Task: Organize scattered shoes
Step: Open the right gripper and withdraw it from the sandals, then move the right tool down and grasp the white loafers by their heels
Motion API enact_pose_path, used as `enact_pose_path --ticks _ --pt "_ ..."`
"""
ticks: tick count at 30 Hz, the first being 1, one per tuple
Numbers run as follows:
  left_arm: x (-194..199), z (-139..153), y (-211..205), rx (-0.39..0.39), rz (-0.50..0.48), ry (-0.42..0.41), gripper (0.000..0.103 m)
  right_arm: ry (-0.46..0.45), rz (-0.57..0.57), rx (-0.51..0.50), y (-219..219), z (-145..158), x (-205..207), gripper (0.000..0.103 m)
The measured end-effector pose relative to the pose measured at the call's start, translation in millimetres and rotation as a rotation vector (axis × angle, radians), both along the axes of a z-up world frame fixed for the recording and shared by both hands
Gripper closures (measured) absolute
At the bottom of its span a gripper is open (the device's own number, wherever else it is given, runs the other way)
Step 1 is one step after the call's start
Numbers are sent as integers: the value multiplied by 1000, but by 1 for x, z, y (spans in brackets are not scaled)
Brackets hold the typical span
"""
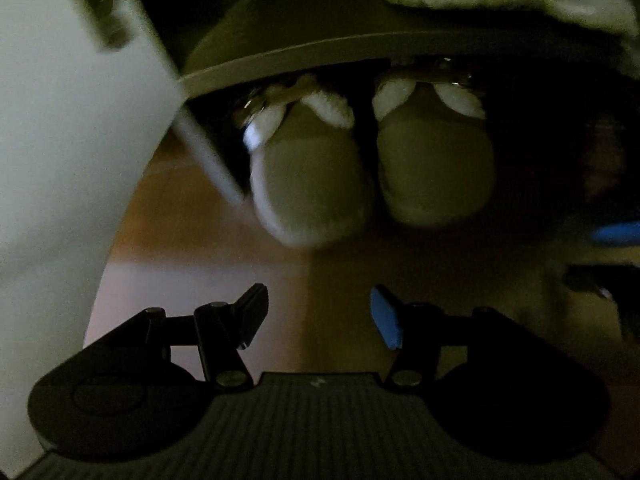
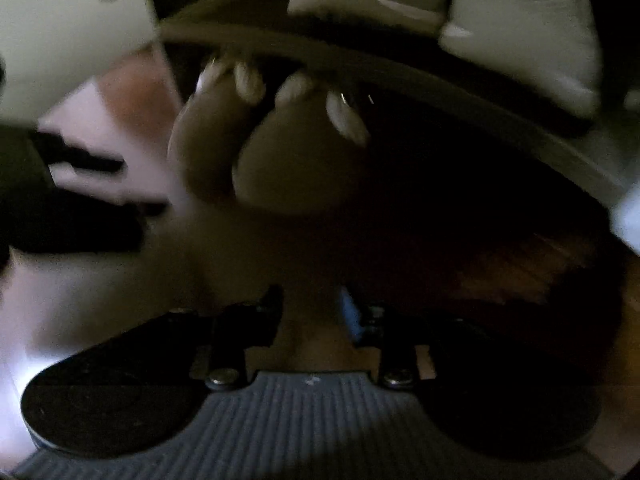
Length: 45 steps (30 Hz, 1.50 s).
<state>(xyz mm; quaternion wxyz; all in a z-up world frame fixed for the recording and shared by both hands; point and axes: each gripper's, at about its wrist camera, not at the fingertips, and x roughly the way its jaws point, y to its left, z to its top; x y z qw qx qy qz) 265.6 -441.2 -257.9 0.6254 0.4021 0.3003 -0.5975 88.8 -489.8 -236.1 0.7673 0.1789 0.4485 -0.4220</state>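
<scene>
Two beige slippers with white fleece lining stand side by side, toes toward me, on the bottom level under a shelf: the left slipper and the right slipper. The right wrist view shows the same pair, blurred. My left gripper hangs open over the wooden floor in front of them, with nothing between its fingers. My right gripper also stands open, a narrower gap between its fingers and only floor showing through it. Neither gripper touches a slipper.
The shelf board runs just above the slippers and carries white sneakers. A white cabinet door stands open at the left. A dark shape, apparently the other gripper, lies to the left in the right wrist view. The scene is dim.
</scene>
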Motion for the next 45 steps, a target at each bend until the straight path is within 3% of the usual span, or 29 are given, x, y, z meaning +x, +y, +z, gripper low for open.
enact_pose_path --ticks 4,6,9,13,17,19,21,23,24,26,28,30,37,41,45 --pt "-18 35 49 65 -46 -37 40 25 103 34 26 49 -39 58" --pt "-37 56 65 94 -127 -68 40 11 147 13 38 77 -63 43" --pt "-85 91 109 99 -322 -74 30 20 327 -15 82 120 -114 34" --pt "-127 101 163 112 -523 -46 24 131 464 85 126 116 -142 33" --pt "-175 101 209 212 -597 -33 24 182 520 176 175 104 -160 33" --pt "-183 99 213 240 -569 -44 24 169 512 176 192 102 -163 33" --pt "-181 101 201 292 -389 -62 24 155 468 166 202 106 -168 33" --pt "-169 105 182 314 -192 -52 24 121 313 148 202 112 -171 33" --pt "-164 105 175 319 -138 -49 24 102 241 137 197 113 -170 33" --pt "-154 118 160 293 9 -44 24 47 42 105 182 119 -165 32" --pt "-143 150 142 199 180 -7 24 6 -107 75 165 131 -160 31" --pt "-133 180 133 114 277 43 21 -41 -193 59 149 144 -154 30" --pt "-122 227 120 4 322 79 20 -125 -197 -105 121 209 -134 21" --pt "-128 250 107 -79 289 80 20 -160 -209 -149 116 231 -136 20" --pt "-138 258 94 -109 246 46 20 -168 -227 -161 112 238 -143 19"
